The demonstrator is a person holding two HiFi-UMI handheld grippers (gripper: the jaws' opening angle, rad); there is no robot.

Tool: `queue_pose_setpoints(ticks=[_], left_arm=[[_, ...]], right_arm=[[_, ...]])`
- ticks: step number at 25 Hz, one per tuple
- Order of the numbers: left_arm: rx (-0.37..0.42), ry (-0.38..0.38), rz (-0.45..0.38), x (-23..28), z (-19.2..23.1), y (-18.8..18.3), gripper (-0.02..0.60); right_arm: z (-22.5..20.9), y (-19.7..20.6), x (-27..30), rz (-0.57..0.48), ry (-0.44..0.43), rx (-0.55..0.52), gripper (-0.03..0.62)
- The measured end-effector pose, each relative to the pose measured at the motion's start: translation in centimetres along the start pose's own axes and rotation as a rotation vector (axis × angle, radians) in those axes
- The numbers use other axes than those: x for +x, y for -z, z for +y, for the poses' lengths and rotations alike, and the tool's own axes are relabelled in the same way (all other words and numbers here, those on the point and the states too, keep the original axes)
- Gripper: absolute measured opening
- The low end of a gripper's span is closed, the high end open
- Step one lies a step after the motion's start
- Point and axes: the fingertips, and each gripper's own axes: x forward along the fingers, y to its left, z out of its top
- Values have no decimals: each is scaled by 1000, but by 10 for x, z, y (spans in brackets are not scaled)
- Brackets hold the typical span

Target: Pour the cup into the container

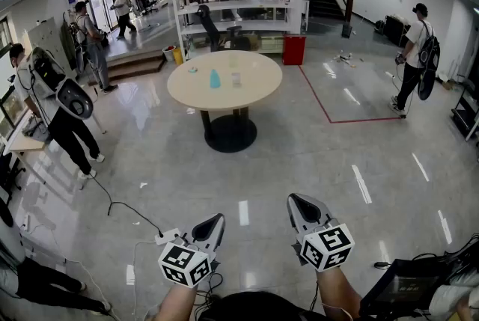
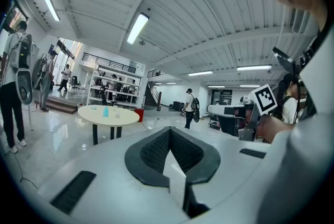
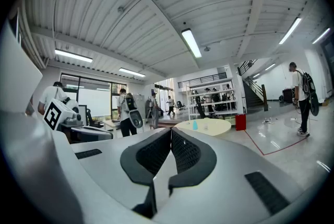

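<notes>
Left tool [image 2: 168, 138]: jaws pressed together, nothing between them, tip pointing a little below level.
Right tool [image 3: 170, 137]: jaws closed together as well, empty, held level.
Worktop [image 1: 258, 87]: round and pale, on one dark foot; straight ahead across the glossy floor [image 1: 247, 177], well apart from both tools.
Clear cup [image 1: 236, 78]: upright near the middle of the worktop, long axis vertical.
Blue thing [image 1: 215, 78]: upright just beside the clear cup, at its left in the head view; perhaps the container, but too far away to be sure.
Small flat thing [image 1: 193, 69]: near the left rim of the worktop, apart from the other two.
Deciding relation: clear cup and blue thing far ahead, a little left of the midline between the tools, and out of reach from here; so probably a walk forward first, then a side grasp on an upright body.
Nearer tool: by judgement the left, more in line with the blue thing and the clear cup; the difference is small at such a distance.
Count: two tools, one worktop, one clear cup, one blue thing, one small flat thing.
Task progress: not begun, nothing held.
</notes>
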Motion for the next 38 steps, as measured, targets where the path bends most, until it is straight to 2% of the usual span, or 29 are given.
queue_pose_setpoints(ticks=[10,16,22,31,38], left_arm=[[6,-26,-2,13,-17,-5,-11],[-7,-35,4,26,5,3,-11],[-43,-21,-12,71,59,2,-11],[-39,14,-41,150,173,-53,-11],[-47,30,-48,195,235,-68,-11]], right_arm=[[-25,-4,-6,2,-15,8,3],[-32,5,21,6,-24,7,3],[-50,14,78,46,-12,-19,3],[-82,-21,205,52,11,-78,3],[-95,-22,274,63,15,-72,3]])
